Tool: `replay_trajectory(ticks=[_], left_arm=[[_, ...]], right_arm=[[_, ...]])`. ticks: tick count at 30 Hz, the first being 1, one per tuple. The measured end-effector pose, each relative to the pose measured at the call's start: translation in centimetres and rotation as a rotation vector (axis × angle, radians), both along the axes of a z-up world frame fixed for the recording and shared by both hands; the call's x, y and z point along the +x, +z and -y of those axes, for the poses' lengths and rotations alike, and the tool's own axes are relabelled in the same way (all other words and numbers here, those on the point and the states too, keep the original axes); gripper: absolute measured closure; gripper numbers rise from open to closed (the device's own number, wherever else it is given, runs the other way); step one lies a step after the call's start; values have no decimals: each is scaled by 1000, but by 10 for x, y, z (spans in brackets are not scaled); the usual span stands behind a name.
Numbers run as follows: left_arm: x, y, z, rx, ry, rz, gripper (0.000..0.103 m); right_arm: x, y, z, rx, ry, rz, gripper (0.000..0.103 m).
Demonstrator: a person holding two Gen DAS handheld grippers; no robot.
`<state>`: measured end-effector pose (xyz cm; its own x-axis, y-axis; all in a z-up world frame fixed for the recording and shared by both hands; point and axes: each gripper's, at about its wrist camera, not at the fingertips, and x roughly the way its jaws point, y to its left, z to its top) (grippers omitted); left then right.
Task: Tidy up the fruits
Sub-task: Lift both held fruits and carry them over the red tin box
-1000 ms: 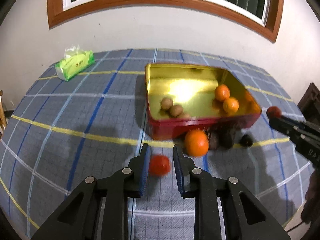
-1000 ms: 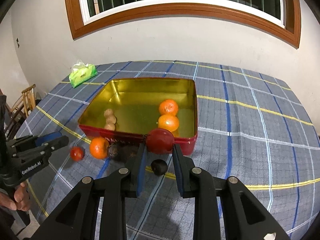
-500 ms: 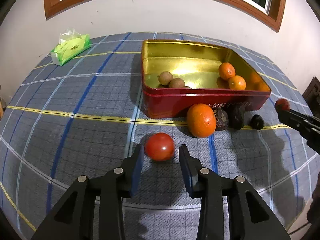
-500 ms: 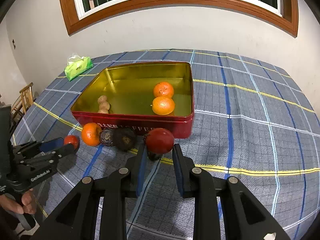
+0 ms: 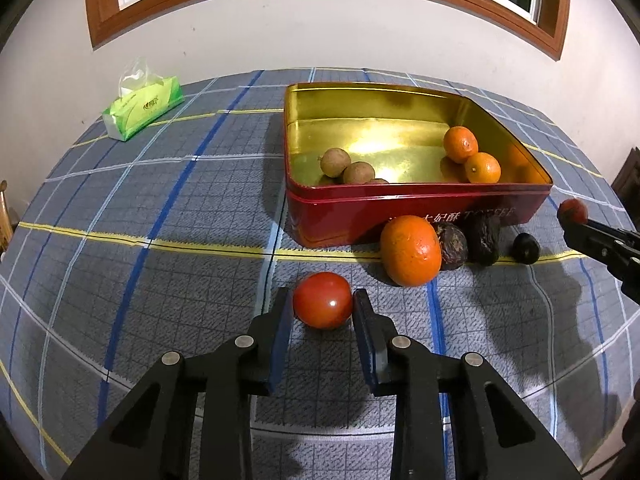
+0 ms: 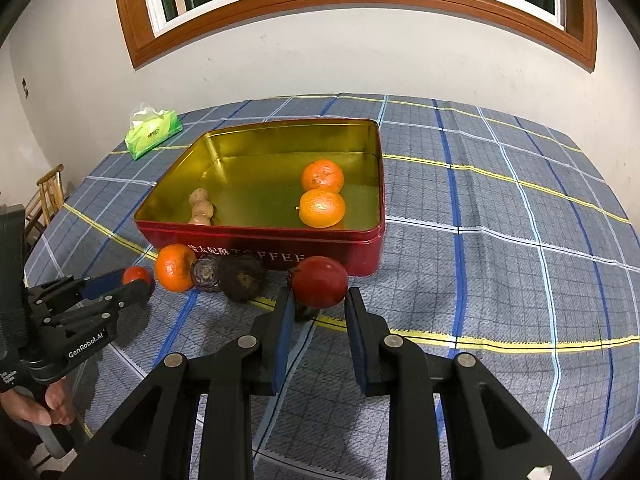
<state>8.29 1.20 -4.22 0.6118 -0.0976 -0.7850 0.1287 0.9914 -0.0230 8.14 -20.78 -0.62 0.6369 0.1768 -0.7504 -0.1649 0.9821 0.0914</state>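
Left hand-held gripper (image 5: 322, 307) sits low over the table (image 5: 160, 280), jaws just been closing round a small red tomato (image 5: 322, 300) that rests on the cloth; pads look to touch both sides. Right hand-held gripper (image 6: 318, 305) is clenched on a dark red fruit (image 6: 319, 287), held up in front of the red tin (image 6: 260, 242). In the tin: 2 oranges, 3 small brown fruits. A big orange (image 5: 410, 250) & dark fruits lie just outside its near wall.
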Motion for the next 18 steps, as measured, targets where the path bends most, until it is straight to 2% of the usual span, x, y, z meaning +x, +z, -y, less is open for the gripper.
replay_trajectory(ticks=[5,12,18], left_arm=[[0,10,-2,-14,4,19,72],[2,41,-4,-55,2,79,72],[20,59,5,-50,-6,112,72]], right_arm=[[1,2,-1,-6,6,9,79],[5,14,-5,-15,19,35,79],[17,22,-12,-28,34,52,79]])
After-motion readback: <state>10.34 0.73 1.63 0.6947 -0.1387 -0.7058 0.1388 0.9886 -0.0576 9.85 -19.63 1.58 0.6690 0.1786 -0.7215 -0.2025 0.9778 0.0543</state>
